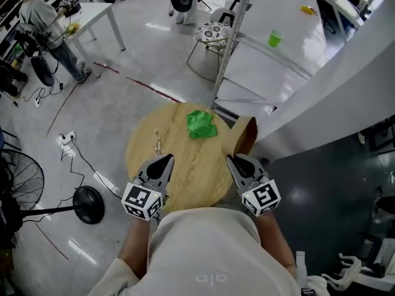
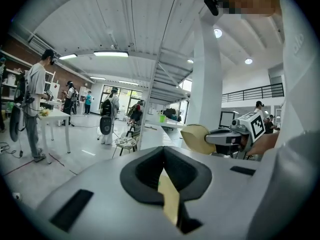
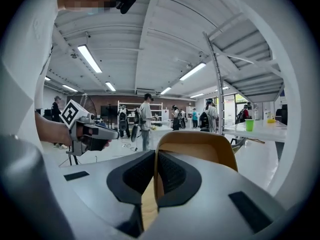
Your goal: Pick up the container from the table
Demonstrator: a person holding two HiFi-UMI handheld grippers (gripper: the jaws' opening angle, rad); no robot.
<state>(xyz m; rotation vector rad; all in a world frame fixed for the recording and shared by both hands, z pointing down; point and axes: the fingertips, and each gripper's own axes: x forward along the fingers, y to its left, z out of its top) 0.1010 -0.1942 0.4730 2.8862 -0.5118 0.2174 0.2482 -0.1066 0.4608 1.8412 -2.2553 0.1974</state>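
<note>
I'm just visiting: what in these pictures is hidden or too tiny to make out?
- Container: in the right gripper view its lower part is hidden behind the right gripper, so any contents are unclear.
- Small thin item on the table: head view, too small to identify.
- Crumpled green thing: head view, cloth or bag, unclear.

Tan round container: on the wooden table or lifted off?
Lifted off. The right gripper grips the tan round container by its rim; left gripper view shows it mid-air.
</note>
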